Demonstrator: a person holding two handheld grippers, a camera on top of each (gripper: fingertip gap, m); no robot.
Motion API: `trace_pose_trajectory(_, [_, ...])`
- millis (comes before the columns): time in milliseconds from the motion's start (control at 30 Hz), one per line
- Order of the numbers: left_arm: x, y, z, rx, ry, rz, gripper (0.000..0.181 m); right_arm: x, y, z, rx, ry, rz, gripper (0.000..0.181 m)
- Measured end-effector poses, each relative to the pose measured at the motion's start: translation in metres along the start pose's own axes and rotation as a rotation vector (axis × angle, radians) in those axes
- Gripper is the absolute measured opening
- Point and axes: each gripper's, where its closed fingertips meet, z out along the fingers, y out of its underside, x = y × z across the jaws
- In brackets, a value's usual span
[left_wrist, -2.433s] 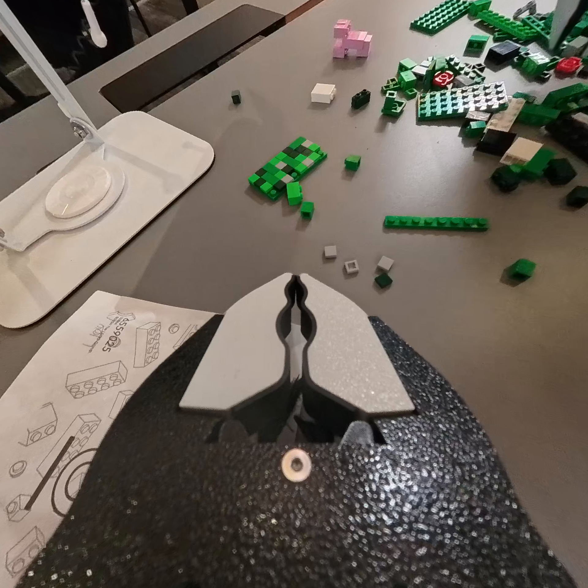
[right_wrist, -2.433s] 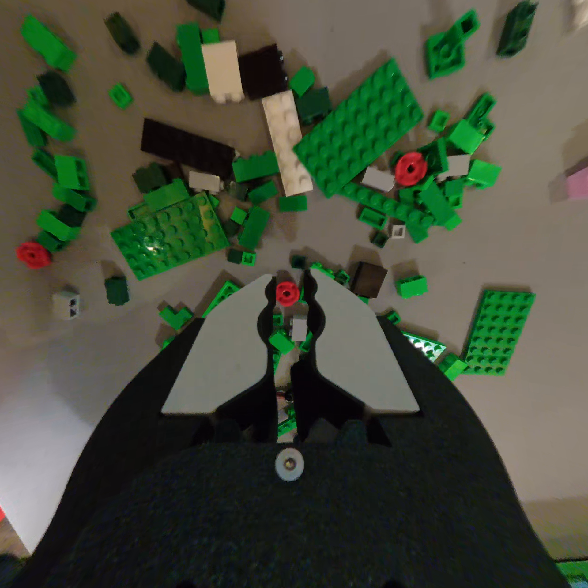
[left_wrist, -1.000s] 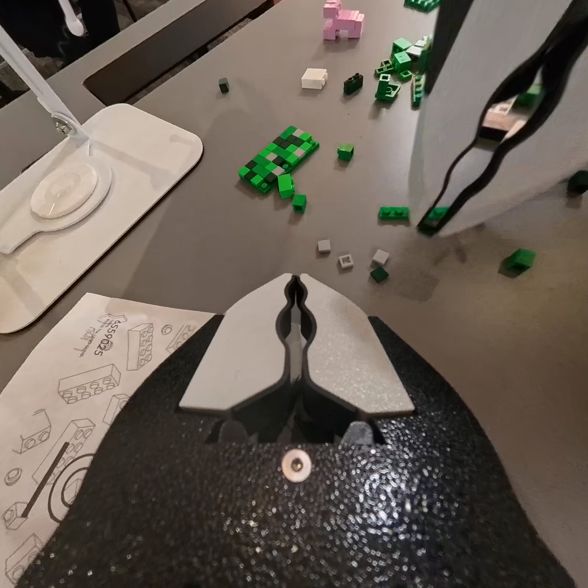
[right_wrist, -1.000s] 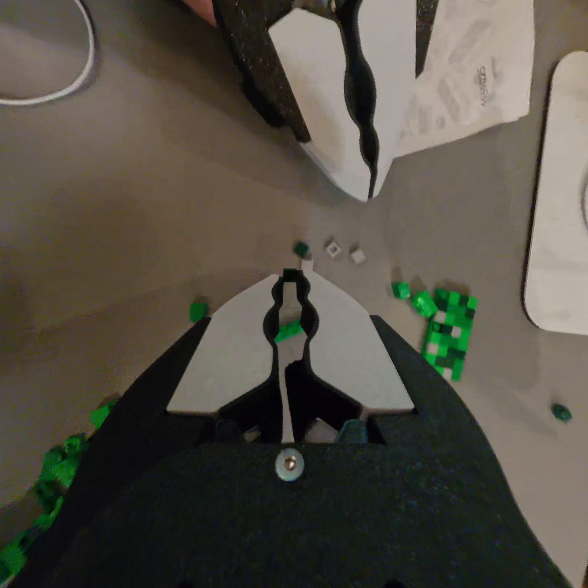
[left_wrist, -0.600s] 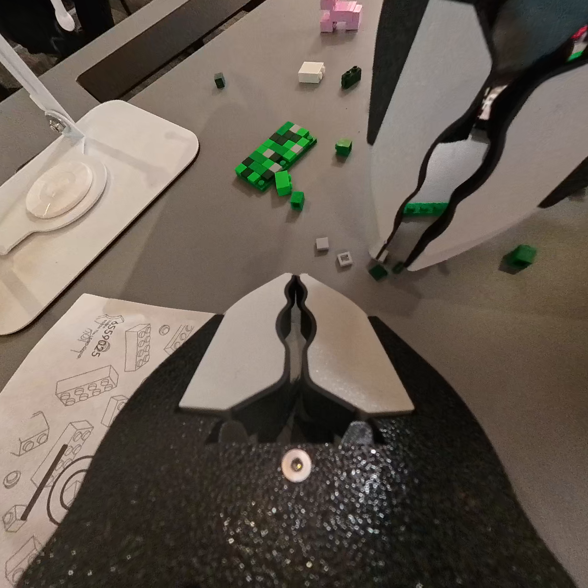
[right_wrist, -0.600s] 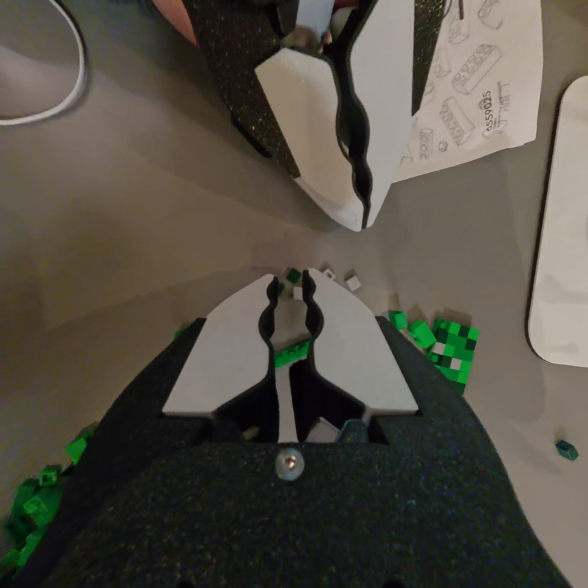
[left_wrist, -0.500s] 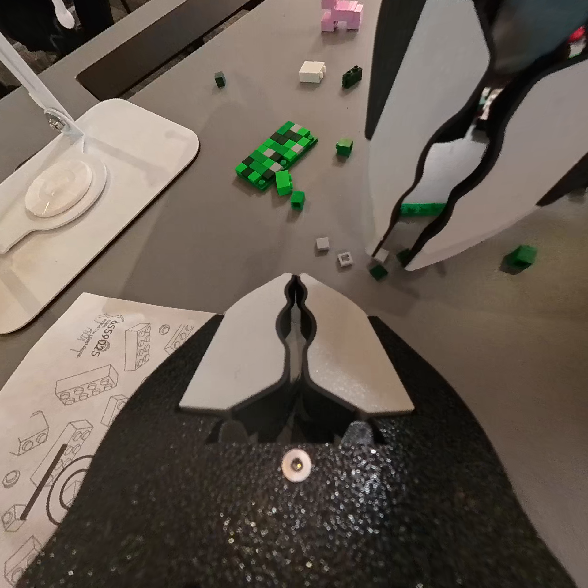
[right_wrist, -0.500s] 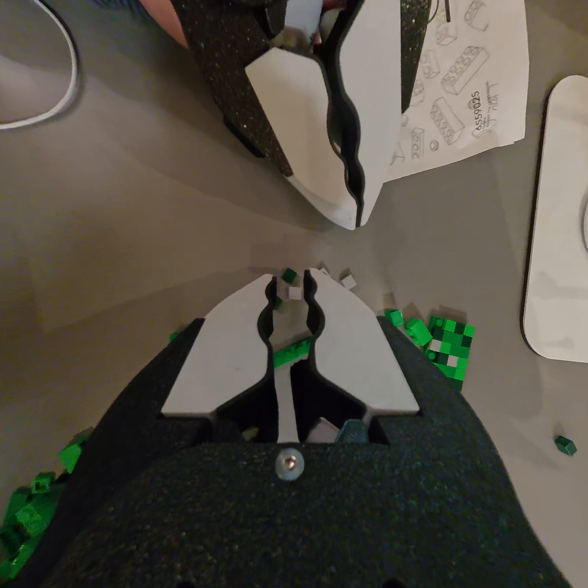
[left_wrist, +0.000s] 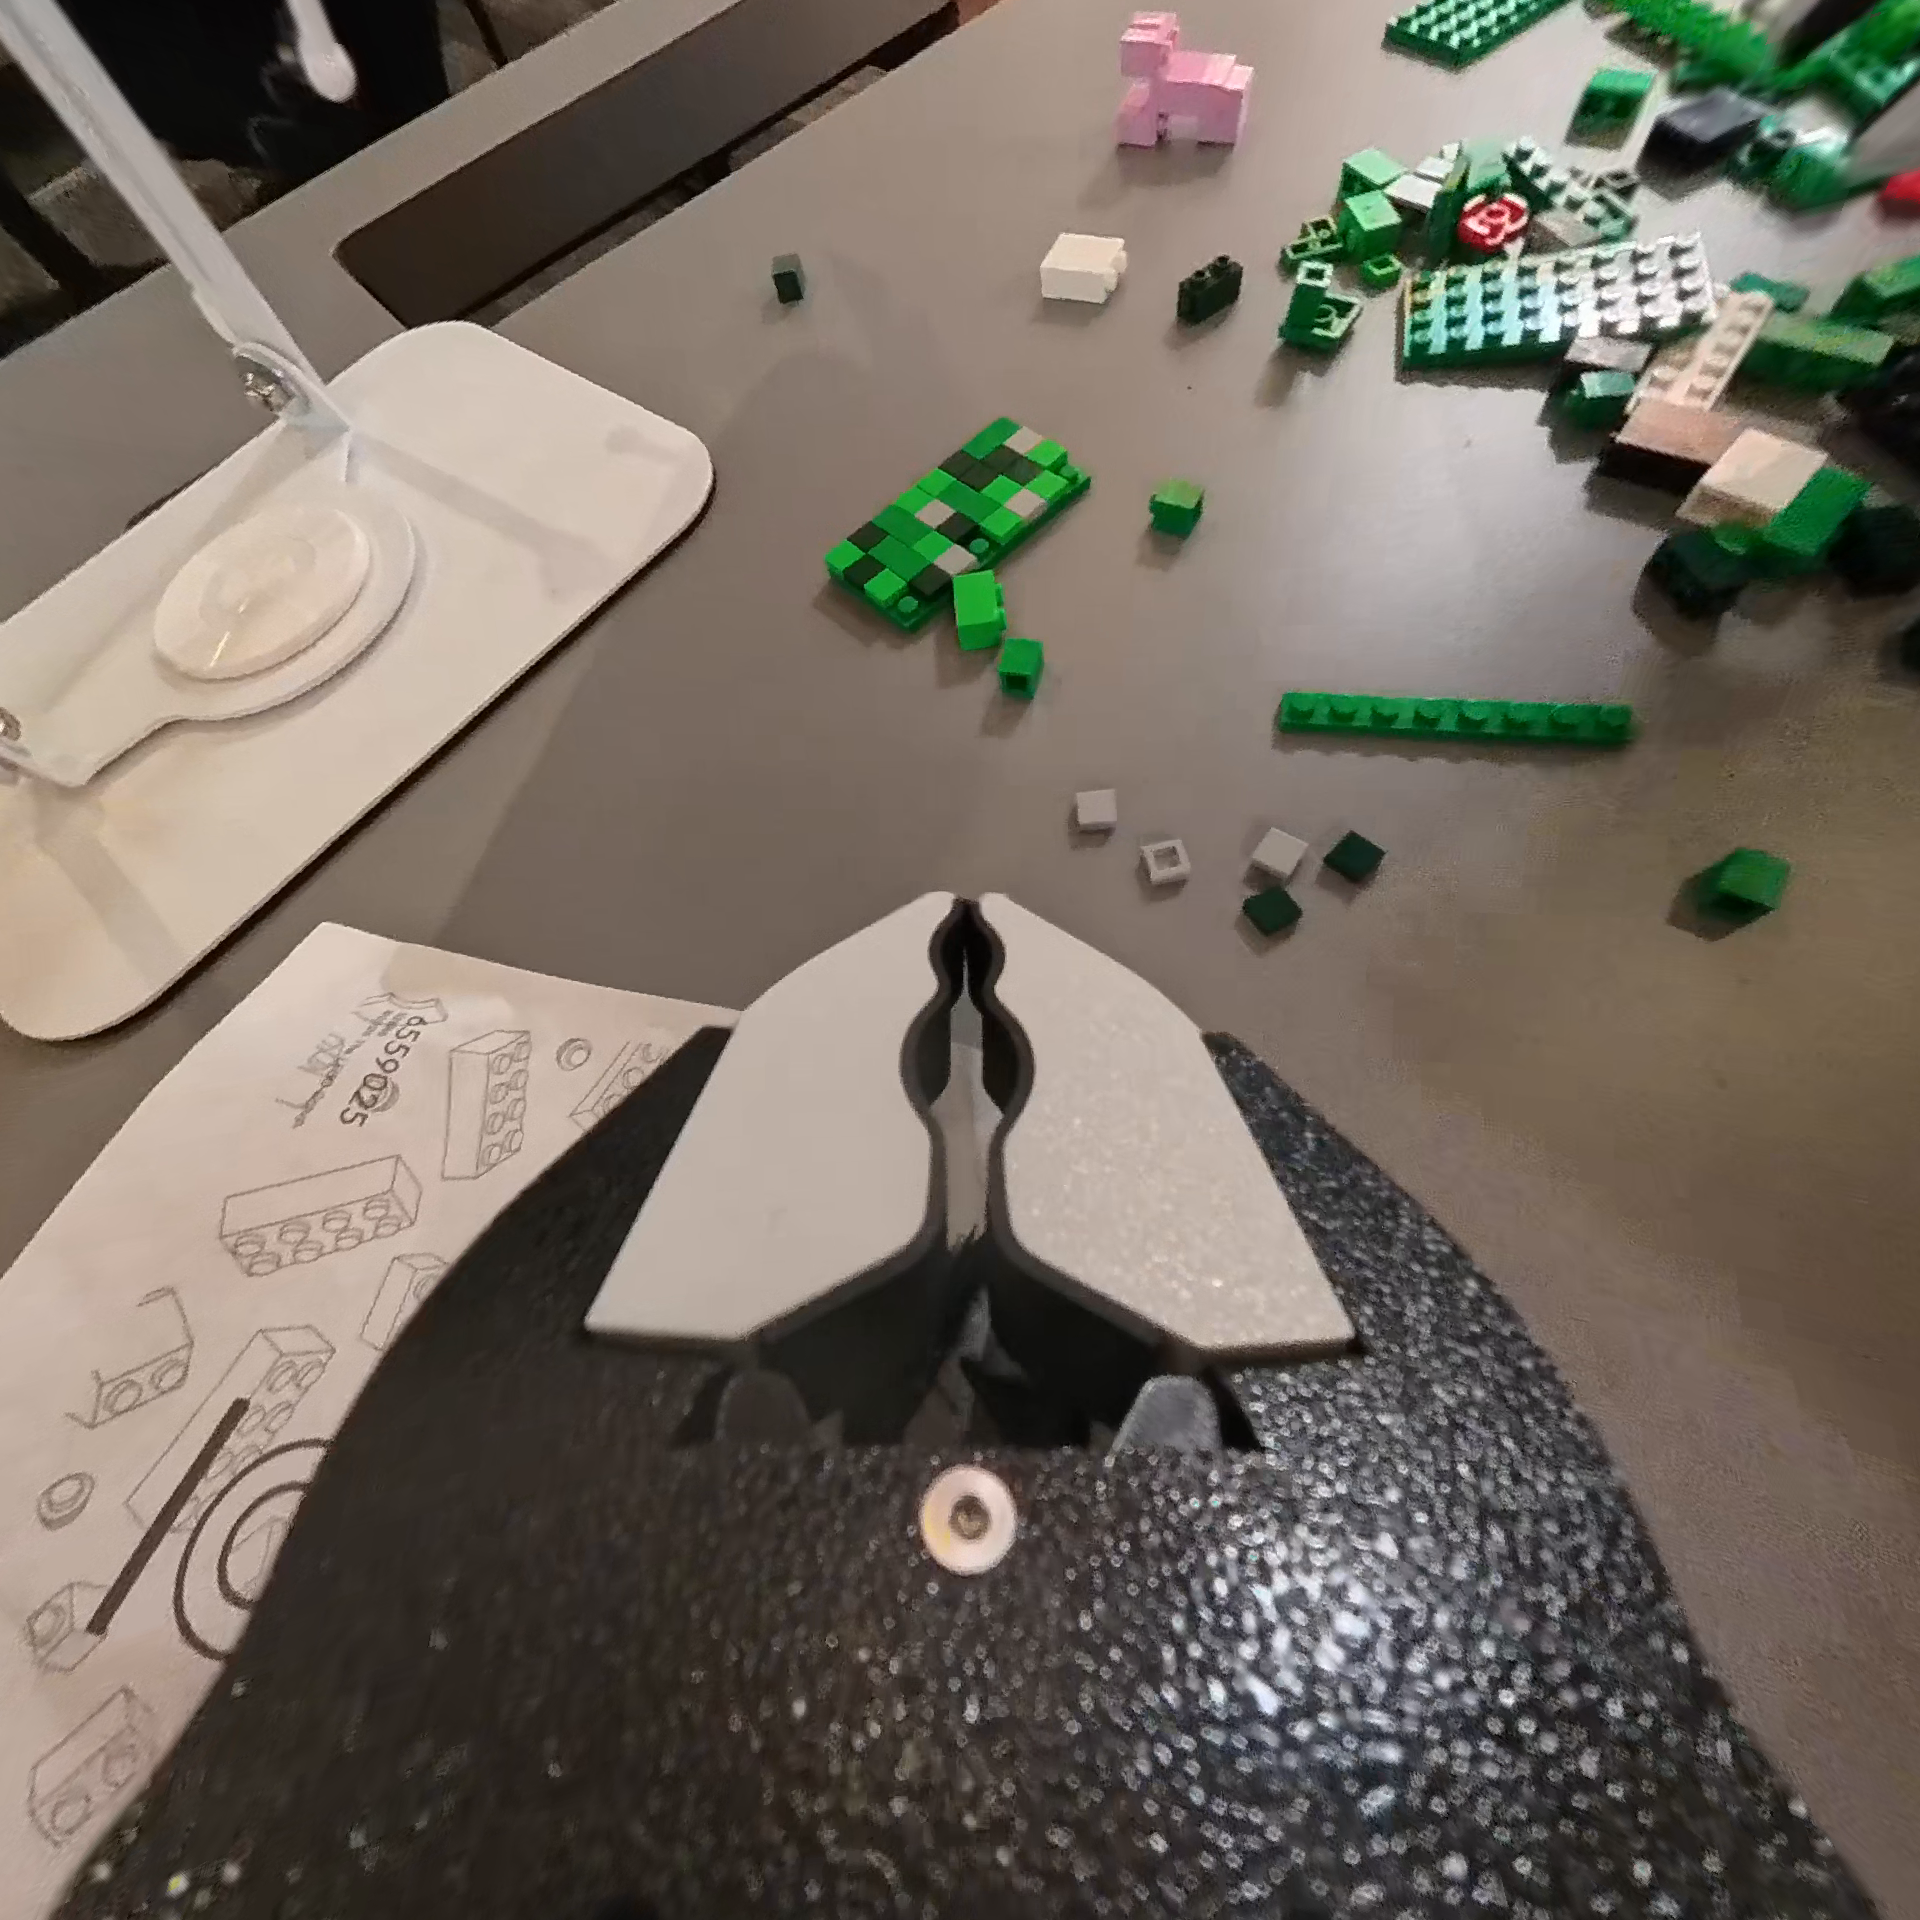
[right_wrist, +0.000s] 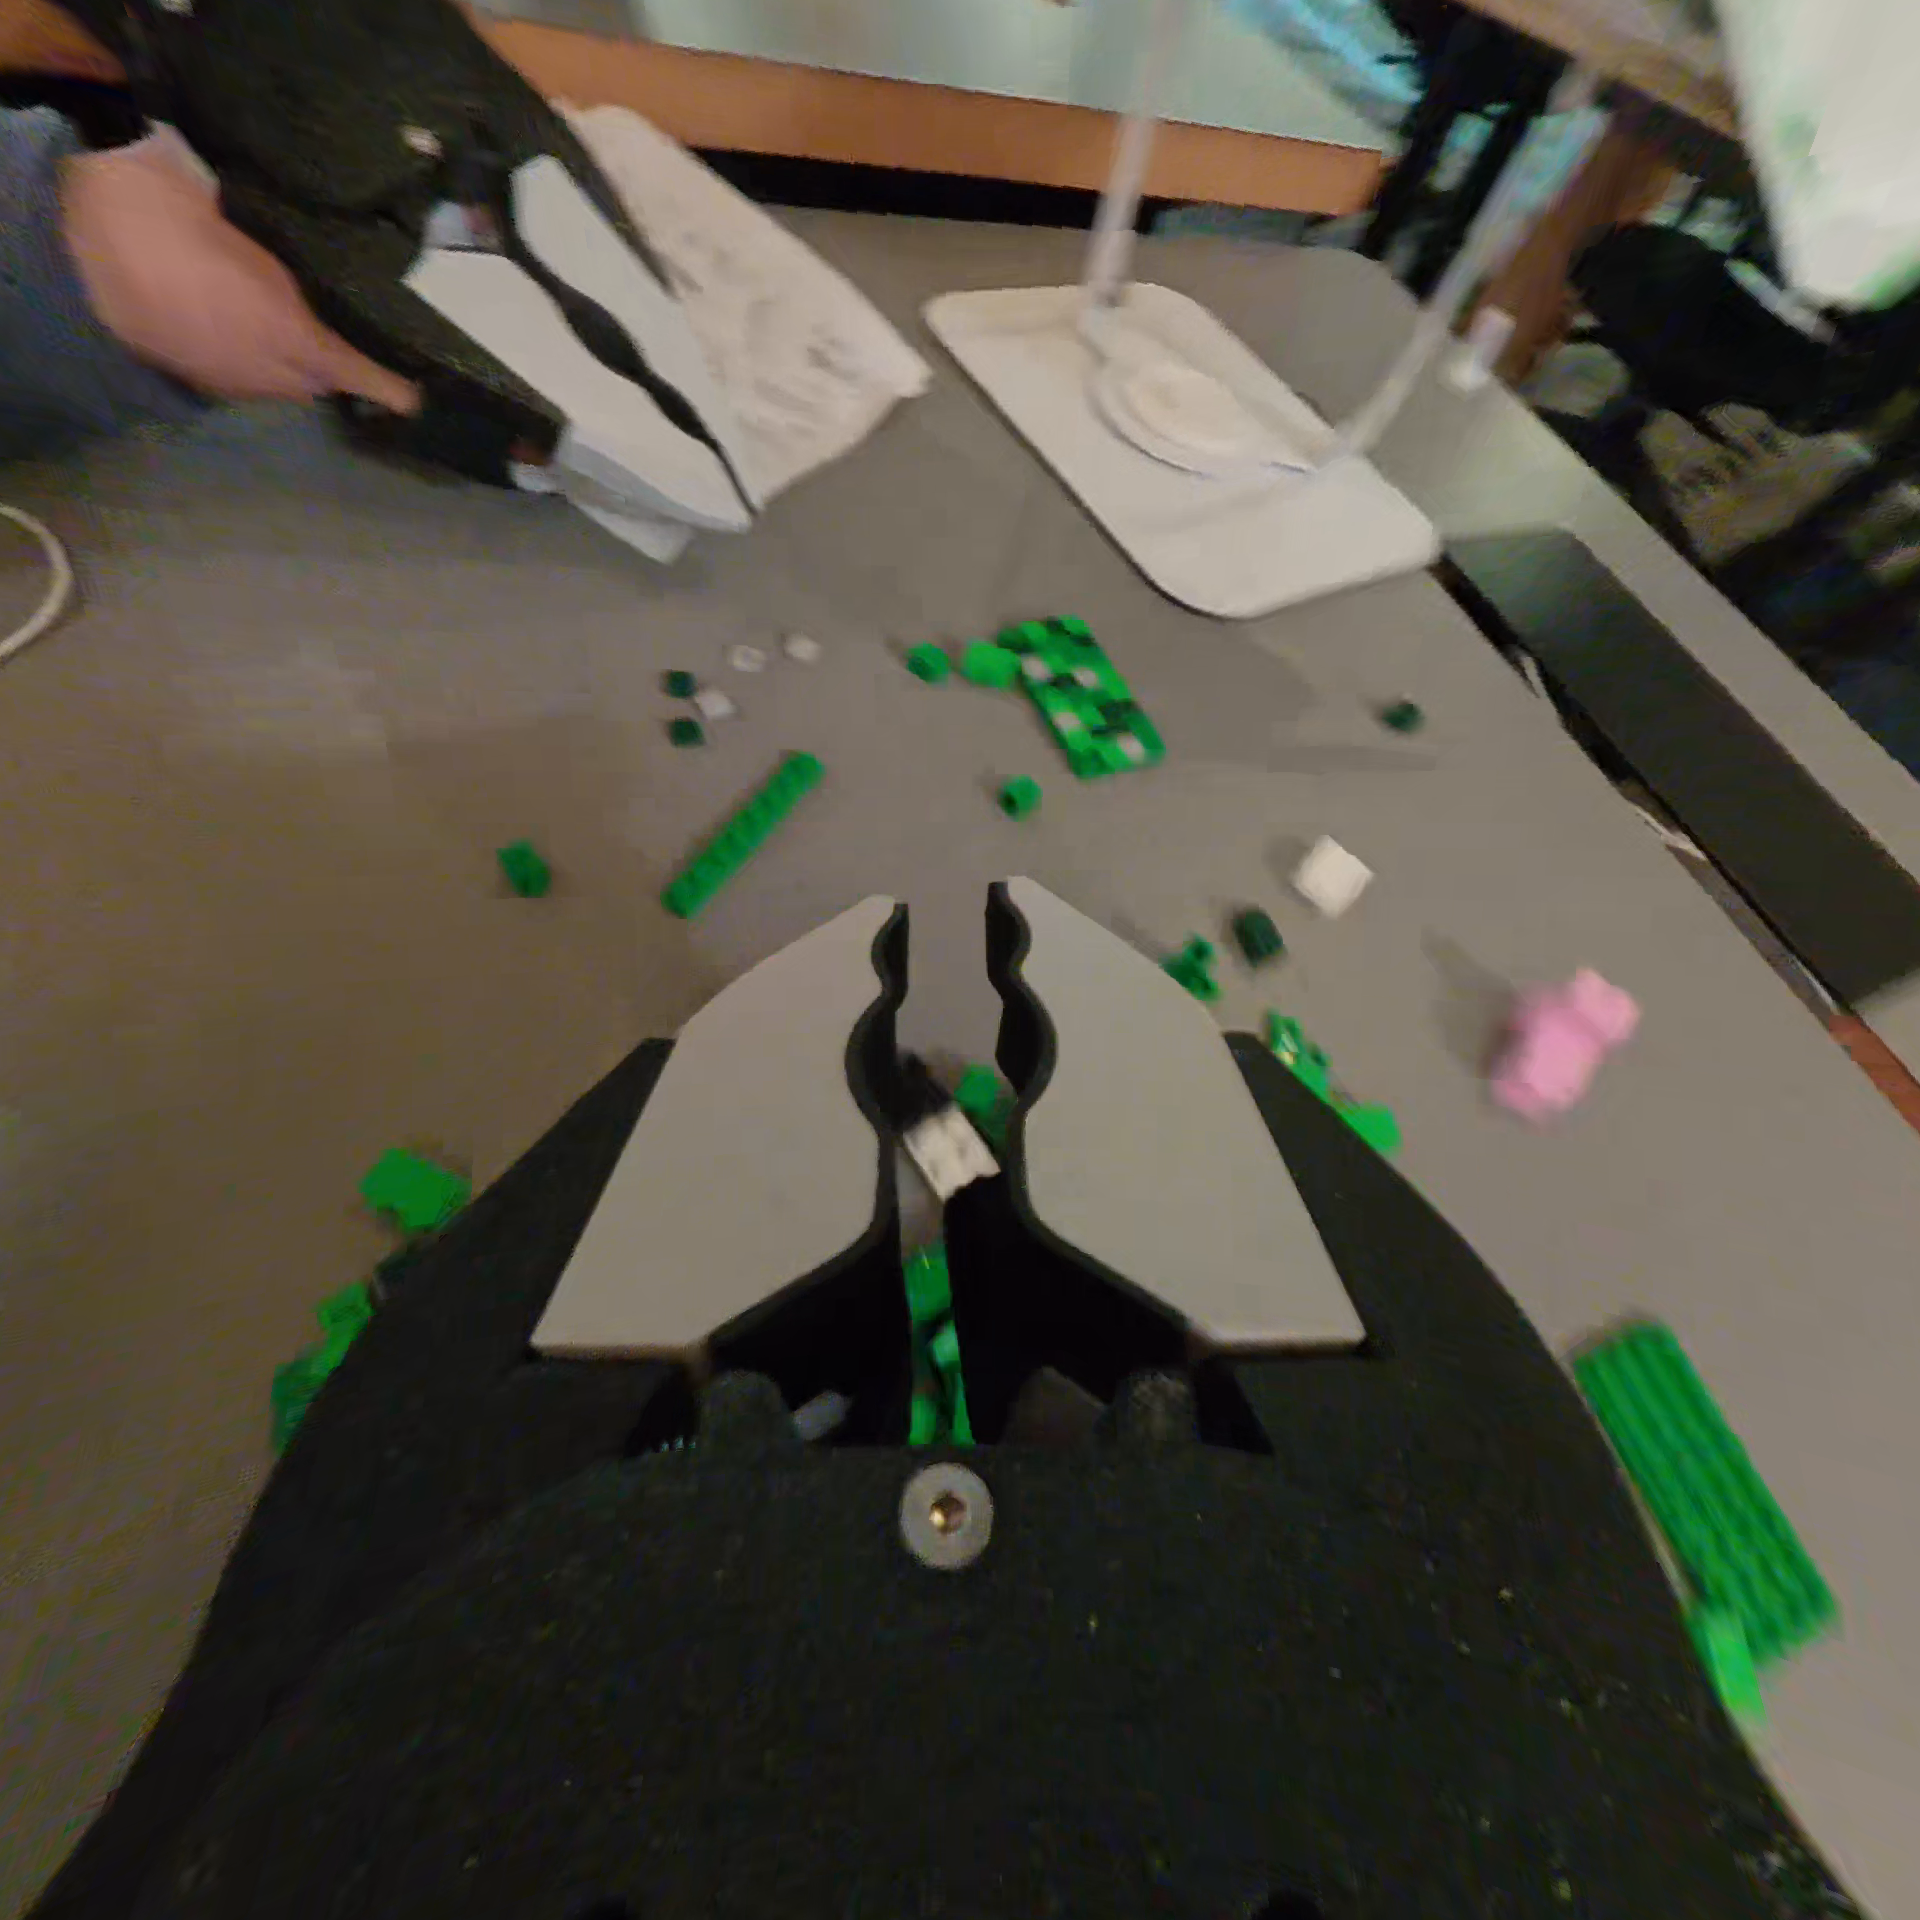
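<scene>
Bricks lie scattered on your grey table; small grey and dark-green tiles sit just ahead of your closed, empty left gripper. Your right gripper hangs parted, empty.

Soft, dim indoor light is falling from above. In the left wrist view, the picture is staying sharp, glare is sparkling on the left hand-held gripper, and bricks are casting short shadows on the table. The right wrist view is smearing with motion blur, and wide-angle distortion is bending its edges.
</scene>
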Motion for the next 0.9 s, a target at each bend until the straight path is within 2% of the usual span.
trace_pose_trajectory(167, [-0.003,-0.002,-0.002,0.020,-0.006,-0.030,0.000,0.040,0.029,-0.053,0.090,0.237,0.154,0.011])
trace_pose_trajectory(333, [-0.003,-0.001,-0.001,0.006,-0.014,-0.012,0.000,0.065,0.029,-0.087,0.299,0.486,0.188,0.011])
trace_pose_trajectory(500, [-0.005,-0.003,-0.003,0.031,-0.006,-0.042,0.000,0.070,0.039,-0.081,0.255,0.481,0.276,0.020])
trace_pose_trajectory(633, [-0.005,-0.003,-0.004,0.031,-0.003,-0.052,0.000,0.080,0.045,-0.093,0.246,0.519,0.312,0.020])
trace_pose_trajectory(800, [-0.003,0.000,-0.002,0.010,-0.007,-0.026,0.000,0.086,0.056,-0.109,0.230,0.449,0.432,0.023])
trace_pose_trajectory(900, [-0.002,0.001,-0.001,0.000,-0.009,-0.013,0.000,0.102,0.070,-0.125,0.212,0.518,0.507,0.047])
